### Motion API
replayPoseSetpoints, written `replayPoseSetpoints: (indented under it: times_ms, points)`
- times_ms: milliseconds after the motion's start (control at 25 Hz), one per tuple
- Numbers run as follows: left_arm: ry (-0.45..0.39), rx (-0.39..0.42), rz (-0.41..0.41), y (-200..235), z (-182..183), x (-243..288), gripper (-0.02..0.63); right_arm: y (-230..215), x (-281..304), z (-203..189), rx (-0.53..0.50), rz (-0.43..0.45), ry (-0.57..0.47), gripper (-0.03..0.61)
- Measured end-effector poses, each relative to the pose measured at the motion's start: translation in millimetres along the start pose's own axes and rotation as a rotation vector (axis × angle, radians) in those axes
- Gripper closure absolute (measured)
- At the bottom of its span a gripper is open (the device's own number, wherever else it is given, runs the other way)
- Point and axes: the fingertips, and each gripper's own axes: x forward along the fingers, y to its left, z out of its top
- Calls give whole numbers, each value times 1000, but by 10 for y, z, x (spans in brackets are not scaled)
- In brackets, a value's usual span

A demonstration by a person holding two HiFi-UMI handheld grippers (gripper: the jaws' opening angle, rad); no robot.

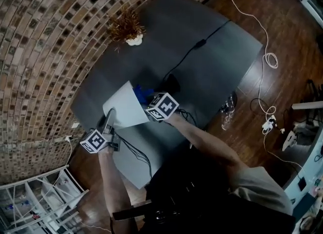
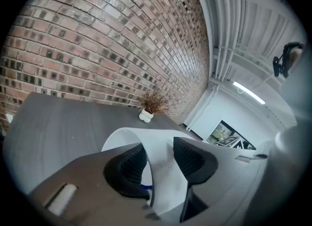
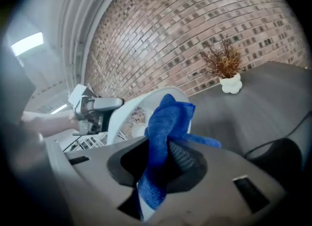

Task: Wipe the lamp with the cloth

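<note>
The lamp's white shade is tilted over the dark grey table, with a dark base just behind it. My left gripper is shut on the shade's rim. In the left gripper view the thin shade wall runs between the two black pads of that gripper. My right gripper is shut on a blue cloth at the far side of the shade. In the right gripper view the cloth bunches up out of the right gripper, in front of the shade and the left gripper.
A dried plant in a white pot stands at the table's far end by the brick wall. The lamp's black cord runs across the table. A white cable and a bottle lie on the wood floor. A white wire shelf stands at the lower left.
</note>
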Motion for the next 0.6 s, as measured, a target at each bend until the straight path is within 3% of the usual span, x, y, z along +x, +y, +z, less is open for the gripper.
replayPoseSetpoints:
  times_ms: [80, 200, 360, 400, 480, 600]
  points:
    - [-8, -8, 1, -4, -13, 1, 442, -112, 24, -11, -14, -36, 24, 497]
    - [-11, 0, 1, -40, 16, 48, 442, -483, -275, -103, 22, -163, 59, 497]
    - [-7, 0, -1, -45, 26, 82, 442, -851, -779, -137, 41, -326, 21, 494]
    - [-8, -1, -3, -37, 35, 87, 442, -826, -838, -70, 30, -329, -4, 494]
    - [-13, 0, -5, -15, 55, 85, 442, -584, -736, 79, -9, -254, -39, 494]
    - [-24, -7, 0, 11, 49, 62, 442, -305, -280, 35, -102, -155, 15, 494]
